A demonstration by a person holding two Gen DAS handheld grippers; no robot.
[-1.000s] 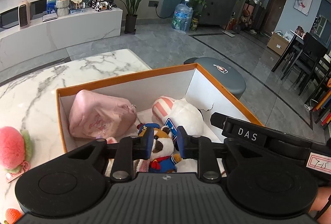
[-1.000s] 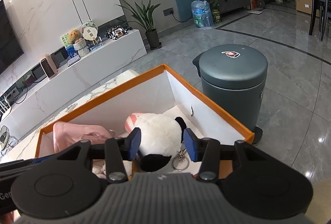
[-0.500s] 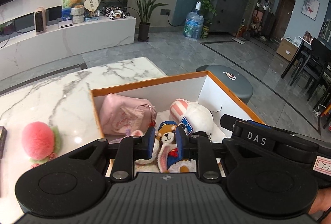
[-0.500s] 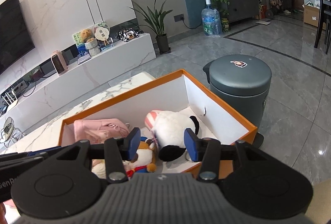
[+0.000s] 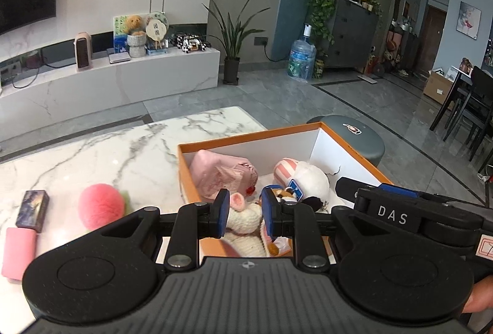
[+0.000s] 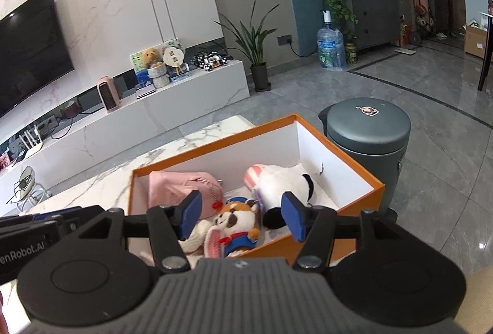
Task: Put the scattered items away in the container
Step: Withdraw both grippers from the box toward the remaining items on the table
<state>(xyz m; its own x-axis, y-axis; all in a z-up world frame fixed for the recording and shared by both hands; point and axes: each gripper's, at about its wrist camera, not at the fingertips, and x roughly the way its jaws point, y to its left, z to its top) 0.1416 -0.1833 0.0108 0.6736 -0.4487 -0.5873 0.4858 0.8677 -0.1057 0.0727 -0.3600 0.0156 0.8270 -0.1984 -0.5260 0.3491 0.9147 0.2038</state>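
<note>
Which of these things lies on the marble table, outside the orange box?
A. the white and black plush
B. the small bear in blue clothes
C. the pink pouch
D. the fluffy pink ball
D: the fluffy pink ball rests on the marble table, left of the orange box.

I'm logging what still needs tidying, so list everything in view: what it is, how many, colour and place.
box: 1, orange with white inside, on table
pouch: 1, pink, in box
panda plush: 1, white and black, in box
dog plush: 1, brown, blue outfit, in box
bunny plush: 1, cream, in box
pompom: 1, pink, on table
small box: 1, dark, on table
block: 1, pink, on table
bin: 1, grey-green, floor
left gripper: open, empty
right gripper: open, empty
</note>
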